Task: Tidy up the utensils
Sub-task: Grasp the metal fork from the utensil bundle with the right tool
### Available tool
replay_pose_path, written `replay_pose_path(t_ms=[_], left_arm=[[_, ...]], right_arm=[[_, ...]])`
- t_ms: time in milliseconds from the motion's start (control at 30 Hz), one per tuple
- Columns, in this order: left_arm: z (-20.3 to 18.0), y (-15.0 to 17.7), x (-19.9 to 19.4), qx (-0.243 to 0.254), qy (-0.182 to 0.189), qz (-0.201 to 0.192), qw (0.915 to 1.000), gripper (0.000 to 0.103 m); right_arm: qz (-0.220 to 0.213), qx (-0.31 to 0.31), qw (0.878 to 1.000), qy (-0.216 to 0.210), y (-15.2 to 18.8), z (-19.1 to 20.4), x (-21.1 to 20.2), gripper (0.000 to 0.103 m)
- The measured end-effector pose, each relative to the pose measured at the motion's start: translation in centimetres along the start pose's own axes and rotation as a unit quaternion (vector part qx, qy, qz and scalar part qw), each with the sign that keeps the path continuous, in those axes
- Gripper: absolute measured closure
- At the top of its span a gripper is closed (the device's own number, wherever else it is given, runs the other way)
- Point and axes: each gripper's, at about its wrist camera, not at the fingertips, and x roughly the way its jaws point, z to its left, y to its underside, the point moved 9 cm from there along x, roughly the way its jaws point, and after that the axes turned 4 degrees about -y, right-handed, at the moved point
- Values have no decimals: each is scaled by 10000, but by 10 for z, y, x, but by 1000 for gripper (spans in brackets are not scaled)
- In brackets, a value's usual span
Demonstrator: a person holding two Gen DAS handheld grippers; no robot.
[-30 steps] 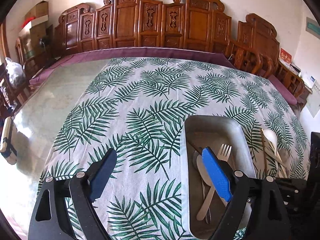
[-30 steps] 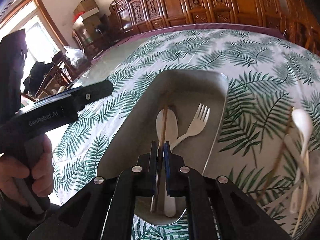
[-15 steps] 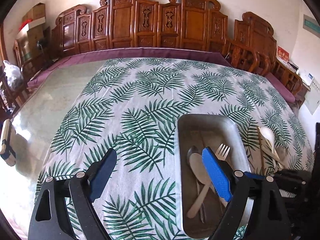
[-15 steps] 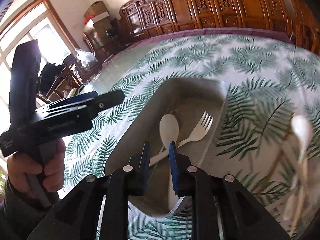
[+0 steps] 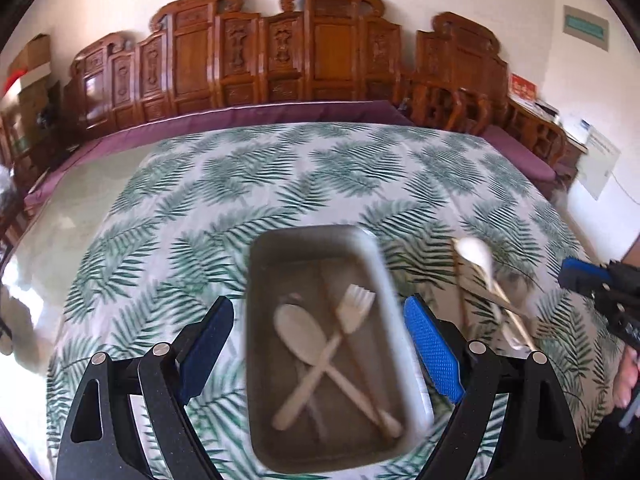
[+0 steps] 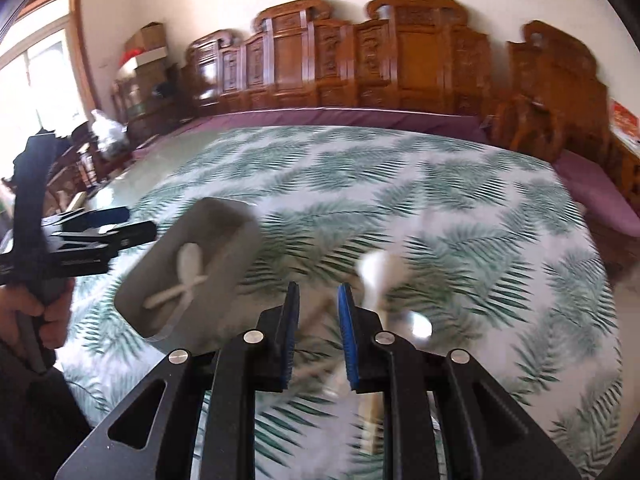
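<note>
No writing can be read in either view. In the left wrist view a green sign (image 5: 586,27) hangs high on the wall at the upper right of the frame, a red card (image 5: 523,86) stands below it, and a white sheet (image 5: 598,162) hangs at the right edge; all three carry marks too small and blurred to make out. In the right wrist view a red card (image 6: 624,119) at the right edge is equally blurred.
</note>
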Motion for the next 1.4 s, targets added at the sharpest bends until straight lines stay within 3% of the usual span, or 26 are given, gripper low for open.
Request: replay_pose_path(t_ms=[167,667,933,1167,1400], left_arm=[[-30,5,-1,257,168,-14,9995,19],[-69,19,2,619,433,95,9971,19],[-76,23,6,689,454,163,9965,20],[-83,28,6,766,449,191,9959,19],[-93,32,6,872,484,189,9948,19]], right_arm=[[217,300,9992,143,24,-36,17,80],[1215,-152,9925,29,66,-32,72,80],[1264,-144,9918,-81,66,-30,81,80],[1236,-7,9919,-278,63,-30,72,92],[1121,396,9907,-662,59,-36,58,95]])
